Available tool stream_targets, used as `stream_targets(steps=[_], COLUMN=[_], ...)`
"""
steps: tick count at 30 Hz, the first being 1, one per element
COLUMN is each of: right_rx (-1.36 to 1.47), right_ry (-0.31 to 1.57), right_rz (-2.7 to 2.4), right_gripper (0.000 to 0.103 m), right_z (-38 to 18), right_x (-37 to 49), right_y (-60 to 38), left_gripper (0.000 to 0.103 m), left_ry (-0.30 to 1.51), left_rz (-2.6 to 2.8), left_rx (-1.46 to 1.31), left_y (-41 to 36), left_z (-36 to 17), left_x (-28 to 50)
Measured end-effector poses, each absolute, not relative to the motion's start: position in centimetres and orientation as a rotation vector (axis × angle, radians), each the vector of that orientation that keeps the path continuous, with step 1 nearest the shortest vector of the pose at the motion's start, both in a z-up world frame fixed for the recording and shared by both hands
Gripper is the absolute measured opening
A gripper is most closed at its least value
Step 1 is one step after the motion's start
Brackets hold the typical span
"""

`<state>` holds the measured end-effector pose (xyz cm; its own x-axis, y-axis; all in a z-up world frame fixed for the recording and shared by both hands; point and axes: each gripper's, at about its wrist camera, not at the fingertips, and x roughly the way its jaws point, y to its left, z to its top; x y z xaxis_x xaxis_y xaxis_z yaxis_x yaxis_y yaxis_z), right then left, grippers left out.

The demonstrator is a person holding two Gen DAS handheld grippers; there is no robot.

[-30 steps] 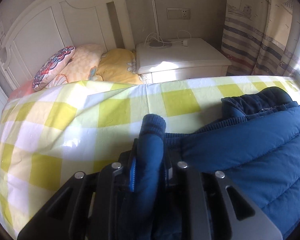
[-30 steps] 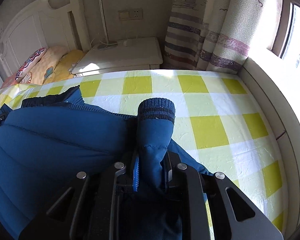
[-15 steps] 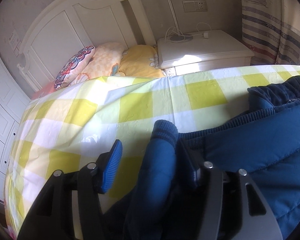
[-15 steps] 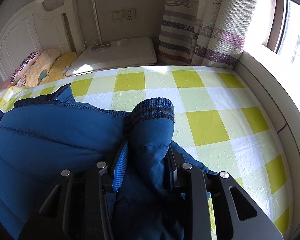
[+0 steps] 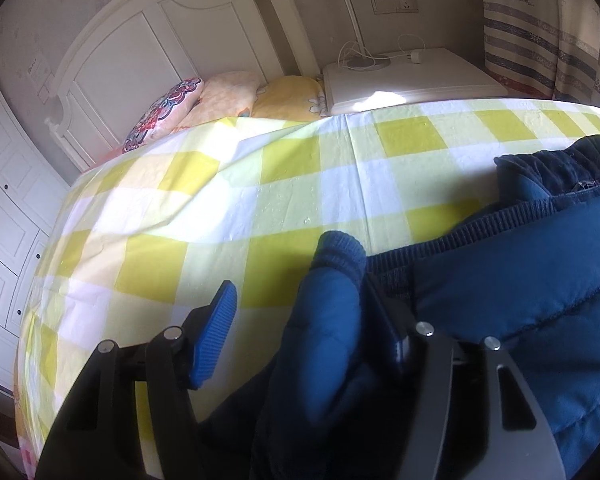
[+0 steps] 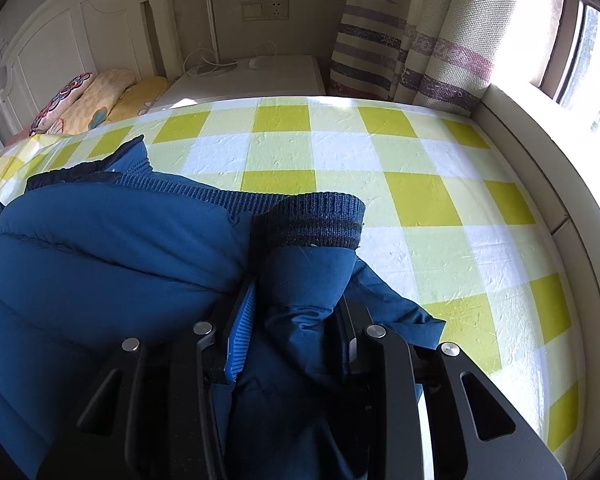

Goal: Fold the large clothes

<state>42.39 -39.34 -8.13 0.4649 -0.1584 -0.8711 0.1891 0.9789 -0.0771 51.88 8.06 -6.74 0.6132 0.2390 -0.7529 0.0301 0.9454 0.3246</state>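
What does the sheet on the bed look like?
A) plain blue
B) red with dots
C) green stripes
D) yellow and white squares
D: the bed sheet under the blue jacket is a check of yellow and white squares.

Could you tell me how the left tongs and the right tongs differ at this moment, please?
The left tongs are opening, one blue pad clear of its sleeve cuff; the right tongs stand narrow against theirs. Both straddle a sleeve of the blue jacket.
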Motion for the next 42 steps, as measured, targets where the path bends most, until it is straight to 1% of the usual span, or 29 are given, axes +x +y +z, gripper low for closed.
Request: stream_targets(steps=[1, 2, 3, 4, 6, 7, 8, 9, 11, 13, 15, 17, 18, 19, 20, 24, 29, 31, 32, 33, 34, 35, 39, 41, 42], right_rx=[0.044, 0.063, 0.078, 0.086, 0.078, 0.063, 0.031, -0.022, -0.131, -0.213, -0.275, -0.259, -0.226, -0.188, -0.157, -0.132, -0.18, -0.224, -0.214, -0.192, -0.193, -0.198, -0.169, -0.114, -0.078], right_ry=[1.083, 1.103, 1.104, 1.057, 0.913, 0.88, 0.873, 0.872, 0.889, 0.922, 0.951, 1.006, 1.035, 1.054, 1.062, 1.055, 1.048, 1.071, 1.072, 1.045, 1.037, 1.062, 1.027, 1.016, 1.026], right_rz=[-0.195, -0.178, -0.188, -0.232, -0.261, -0.218, -0.168, -0.124, -0.033, 0.011, 0.004, 0.019, 0.029, 0.041, 0.048, 0.045, 0.014, -0.016, -0.033, -0.036, -0.053, -0.081, -0.161, -0.208, -0.224], right_gripper=[0.027, 0.031, 0.032, 0.032, 0.033, 0.033, 0.033, 0.033, 0.033, 0.033, 0.033, 0.033, 0.034, 0.034, 0.034, 0.034, 0.035, 0.038, 0.046, 0.058, 0.064, 0.077, 0.078, 0.081, 0.081], right_z=[-7.9, -7.5, -6.7, -5.4, -2.3, -1.5, -1.0, -1.0, -1.8, -3.0, -4.4, -6.0, -6.7, -7.2, -7.6, -8.0, -7.9, -7.2, -6.7, -6.2, -6.3, -6.8, -5.4, -4.9, -5.1], right_x=[42.1, 42.0, 41.9, 41.5, 40.9, 41.0, 41.6, 42.2, 43.4, 44.6, 45.5, 46.2, 46.5, 46.8, 46.9, 46.8, 46.6, 46.7, 46.6, 46.3, 46.1, 46.2, 45.6, 45.3, 45.2], right_y=[-39.5, -39.8, -40.2, -40.5, -39.7, -38.3, -36.4, -34.1, -29.4, -26.1, -24.4, -24.6, -25.1, -25.7, -26.0, -26.2, -25.6, -25.0, -24.9, -24.9, -25.2, -25.7, -29.9, -33.1, -34.7], left_gripper=[0.063, 0.067, 0.072, 0.083, 0.086, 0.092, 0.096, 0.096, 0.096, 0.096, 0.096, 0.097, 0.098, 0.101, 0.101, 0.101, 0.101, 0.101, 0.101, 0.101, 0.101, 0.101, 0.101, 0.101, 0.101], left_ry=[0.914, 0.921, 0.918, 0.89, 0.782, 0.742, 0.722, 0.722, 0.743, 0.765, 0.802, 0.818, 0.824, 0.832, 0.845, 0.889, 0.851, 0.839, 0.833, 0.829, 0.829, 0.832, 0.867, 0.847, 0.836], left_rz=[0.112, 0.102, 0.113, 0.147, 0.196, 0.176, 0.133, 0.084, 0.009, -0.022, -0.034, -0.019, -0.021, -0.02, -0.029, -0.07, -0.041, -0.026, -0.019, -0.012, -0.009, -0.012, -0.043, 0.0, 0.044], left_rx=[0.324, 0.335, 0.359, 0.377, 0.32, 0.261, 0.213, 0.199, 0.272, 0.371, 0.43, 0.453, 0.435, 0.409, 0.379, 0.273, 0.321, 0.355, 0.369, 0.377, 0.379, 0.378, 0.299, 0.265, 0.253], left_y=[8.3, 8.5, 8.6, 8.6, 8.4, 7.9, 6.8, 5.1, 0.7, -3.2, -5.4, -6.0, -5.7, -5.2, -4.7, -3.0, -3.8, -4.3, -4.4, -4.5, -4.5, -4.4, -1.3, 1.1, 2.5], left_z=[-6.6, -6.3, -5.7, -4.7, -1.3, 0.4, 1.7, 2.3, 2.0, 0.2, -2.3, -4.2, -4.7, -5.2, -5.5, -6.5, -6.5, -6.3, -6.3, -6.3, -6.3, -6.1, -4.7, -3.9, -3.6], left_x=[51.4, 51.1, 50.8, 50.4, 49.0, 48.4, 47.9, 47.7, 48.0, 48.5, 49.0, 49.5, 49.6, 49.8, 50.2, 51.2, 50.5, 50.2, 50.1, 50.0, 49.9, 49.9, 49.9, 49.9, 50.0])
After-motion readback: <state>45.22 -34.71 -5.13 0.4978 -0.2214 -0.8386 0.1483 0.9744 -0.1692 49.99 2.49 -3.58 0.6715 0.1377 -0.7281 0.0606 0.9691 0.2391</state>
